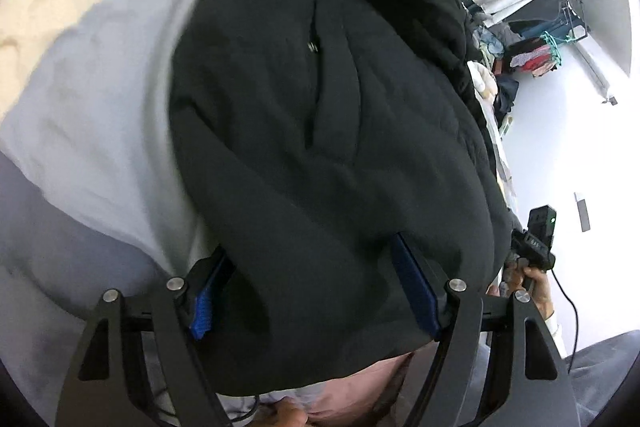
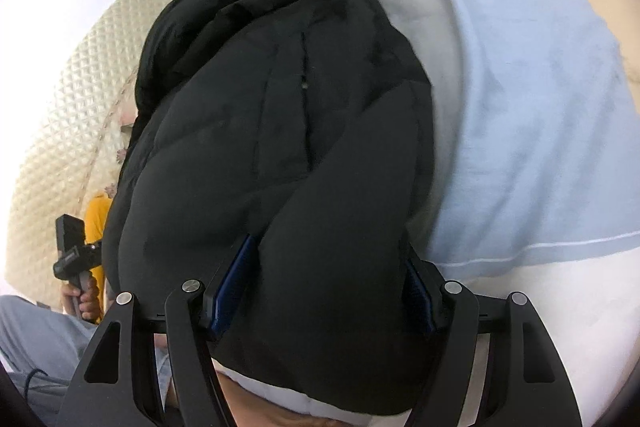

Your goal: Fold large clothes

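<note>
Left gripper (image 1: 316, 291): angled downward, blue pads (image 1: 412, 287) set wide — bulky black jacket (image 1: 320, 147) fills the gap and presses both pads.
Right gripper (image 2: 324, 287): angled downward too, jaws wide, clamped on a thick fold of the same jacket.
Right hand (image 1: 534, 281): wrapped round its gripper's handle.
Left hand (image 2: 82, 301): fingers curled round its handle — low in view.

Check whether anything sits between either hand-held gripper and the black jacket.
Nothing visible does. The black jacket already bulges between the blue pads of the left hand-held gripper, and another thick fold fills the right hand-held gripper. It lies on the bedding.
</note>
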{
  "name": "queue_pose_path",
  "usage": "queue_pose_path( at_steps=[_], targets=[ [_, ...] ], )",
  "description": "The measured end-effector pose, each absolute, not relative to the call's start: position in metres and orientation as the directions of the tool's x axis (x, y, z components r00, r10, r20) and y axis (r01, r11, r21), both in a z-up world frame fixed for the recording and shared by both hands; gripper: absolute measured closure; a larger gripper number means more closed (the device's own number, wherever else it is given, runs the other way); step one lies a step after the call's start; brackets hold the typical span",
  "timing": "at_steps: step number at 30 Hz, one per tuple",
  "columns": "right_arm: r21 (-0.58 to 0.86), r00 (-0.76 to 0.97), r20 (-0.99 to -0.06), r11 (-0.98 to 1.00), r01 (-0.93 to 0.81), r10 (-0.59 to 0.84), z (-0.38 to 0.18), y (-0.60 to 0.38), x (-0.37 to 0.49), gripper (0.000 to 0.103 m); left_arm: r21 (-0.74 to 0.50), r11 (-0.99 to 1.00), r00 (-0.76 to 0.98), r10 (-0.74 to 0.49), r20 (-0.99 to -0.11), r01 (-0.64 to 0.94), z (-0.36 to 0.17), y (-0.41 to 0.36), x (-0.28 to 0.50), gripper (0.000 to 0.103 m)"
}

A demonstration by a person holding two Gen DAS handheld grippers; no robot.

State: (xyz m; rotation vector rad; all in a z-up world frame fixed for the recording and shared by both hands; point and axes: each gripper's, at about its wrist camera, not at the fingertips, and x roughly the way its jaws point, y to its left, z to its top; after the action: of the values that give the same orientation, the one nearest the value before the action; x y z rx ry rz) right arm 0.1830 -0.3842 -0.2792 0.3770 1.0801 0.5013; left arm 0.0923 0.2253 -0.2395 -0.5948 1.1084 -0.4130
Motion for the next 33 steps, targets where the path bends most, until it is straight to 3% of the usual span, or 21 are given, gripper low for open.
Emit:
queue_pose_path(
  at_steps=[2,4,7,8,10,14,24,33],
  targets=[
    [0.532,0.370,-0.729,0.817,-0.224,0.576,-0.277,-0.377,0.182,0.049,-0.651,0.759,0.398,-0.600,-0.694,0.008,-0.243,0.220,0.089,0.027],
    [0.530,0.357,-0.730,0.813,-0.242,0.582,-0.275,-0.370,0.182,0.072,-0.664,0.748,0.410,-0.606,-0.682,0.001,-0.243,0.218,0.088,0.031],
    [0.505,0.389,-0.724,0.822,-0.265,0.570,-0.259,-0.366,0.181,0.090,-0.674,0.738,0.421,-0.604,-0.677,-0.024,-0.236,0.219,0.089,0.068],
    [0.511,0.413,-0.704,0.816,-0.272,0.578,-0.247,-0.367,0.180,0.090,-0.676,0.736,0.425,-0.604,-0.674,-0.027,-0.231,0.221,0.088,0.076],
    [0.528,0.450,-0.659,0.797,-0.294,0.603,-0.227,-0.371,0.177,0.092,-0.700,0.714,0.424,-0.630,-0.651,-0.015,-0.218,0.227,0.087,0.083],
    [0.547,0.502,-0.570,0.756,-0.358,0.650,-0.174,-0.376,0.174,0.093,-0.761,0.649,0.474,-0.668,-0.574,-0.008,-0.177,0.247,0.086,0.089],
    [0.525,0.546,-0.450,0.704,-0.479,0.707,-0.046,-0.363,0.178,0.095,-0.780,0.622,0.620,-0.637,-0.459,0.062,-0.047,0.301,0.092,0.092],
    [0.522,0.562,-0.362,0.661,-0.538,0.744,0.019,-0.374,0.120,0.095,-0.729,0.671,0.648,-0.615,-0.450,0.131,0.022,0.297,0.059,0.092]
  ],
)
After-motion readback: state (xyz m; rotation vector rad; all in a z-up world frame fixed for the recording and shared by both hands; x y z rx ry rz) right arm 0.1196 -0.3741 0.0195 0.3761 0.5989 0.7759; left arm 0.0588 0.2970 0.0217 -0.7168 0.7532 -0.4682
